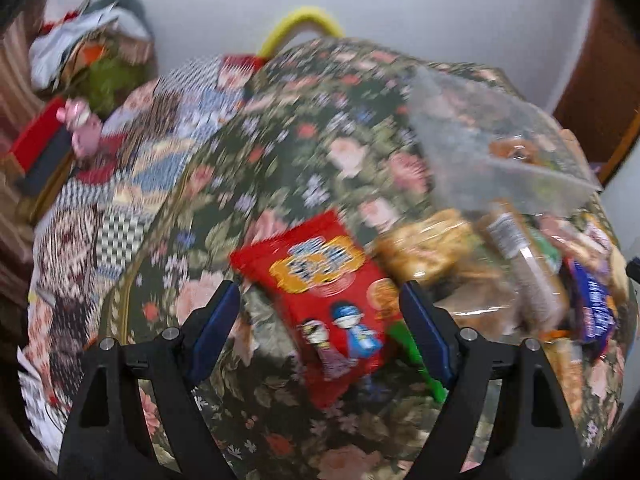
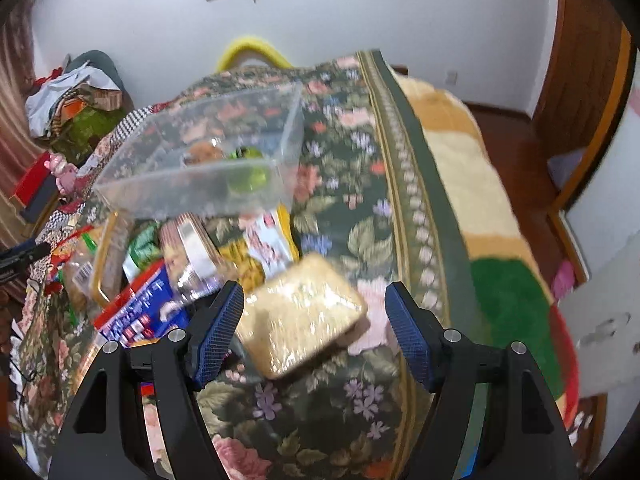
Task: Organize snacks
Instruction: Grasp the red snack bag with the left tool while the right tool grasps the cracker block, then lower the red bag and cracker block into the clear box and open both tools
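Red snack bag (image 1: 320, 304): was seen lying flat on the floral bedspread (image 1: 320, 152), tilted, with cartoon figures printed on its face; a green packet edge (image 1: 424, 368) was seen beside its lower right corner.
Left gripper (image 1: 320, 320): was held above the red snack bag with its jaws apart; the bag was framed between the blue pads (image 1: 216, 328), but no pad was seen pressing on it.
Wrapped cracker block (image 2: 300, 316): was seen lying on the bedspread, pale gold under clear film, at the right edge of the snack pile.
Right gripper (image 2: 316, 328): was held over the wrapped cracker block with its jaws apart; whether the left pad touched the wrapper could not be told through the blur.
Snack pile (image 2: 168, 264): was heaped together on the bedspread; a blue-and-red packet (image 2: 140, 312) and several clear-wrapped packs were made out.
Clear plastic bin (image 2: 208, 152): was set on the bedspread just behind the pile, with a few items at its bottom.
Patchwork quilt (image 1: 132, 184): was spread to the left of the floral bedspread.
Yellow curved object (image 2: 252, 50): was seen behind the bed, against the white wall.
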